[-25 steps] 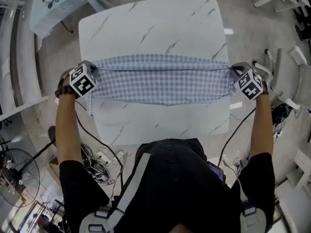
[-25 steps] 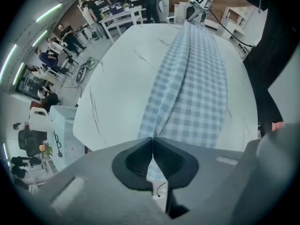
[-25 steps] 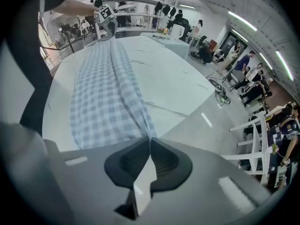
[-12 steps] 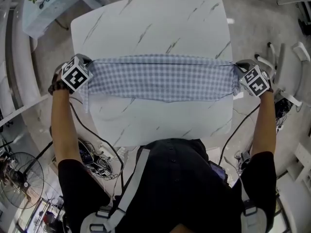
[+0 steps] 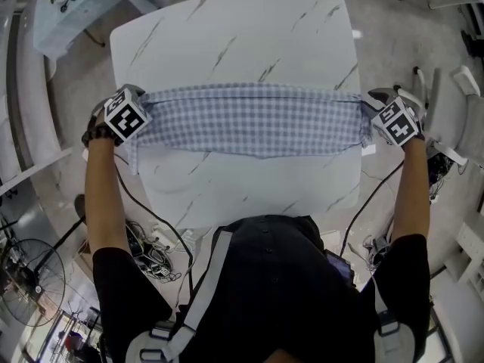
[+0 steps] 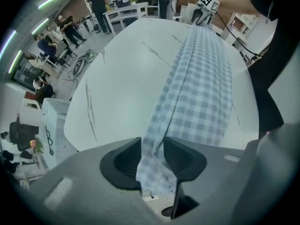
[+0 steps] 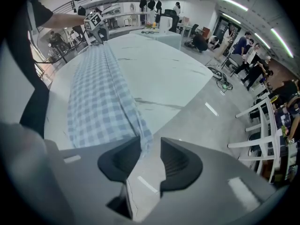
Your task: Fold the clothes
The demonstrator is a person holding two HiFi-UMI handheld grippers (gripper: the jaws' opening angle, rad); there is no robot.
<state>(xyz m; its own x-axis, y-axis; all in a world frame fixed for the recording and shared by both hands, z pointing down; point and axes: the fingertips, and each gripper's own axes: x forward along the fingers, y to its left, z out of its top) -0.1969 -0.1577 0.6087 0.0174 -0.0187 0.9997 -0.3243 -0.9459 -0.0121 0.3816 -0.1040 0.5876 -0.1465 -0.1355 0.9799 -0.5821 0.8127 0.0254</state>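
Note:
A blue-and-white checked cloth (image 5: 249,119) lies as a long folded band across the white marble table (image 5: 227,36), from its left edge to its right. My left gripper (image 5: 136,119) is at the cloth's left end and points straight down. Its jaws have just been opening, and the cloth's end (image 6: 197,78) hangs loose between them in the left gripper view (image 6: 152,158). My right gripper (image 5: 376,119) is at the right end. Its jaws have also just been opening (image 7: 151,156). There the cloth's corner (image 7: 96,93) rests against one pad, with a gap to the other.
White chairs (image 5: 446,119) stand close on the right. Cables and a power strip (image 5: 155,252) lie on the floor near my feet, and a fan (image 5: 30,271) stands at the lower left. A small side table (image 5: 76,10) is at the upper left. Several people stand far off.
Both grippers' jaws have come apart on the cloth's ends. The left gripper has sunk slightly toward the table edge. The cloth's left end now droops over that edge.

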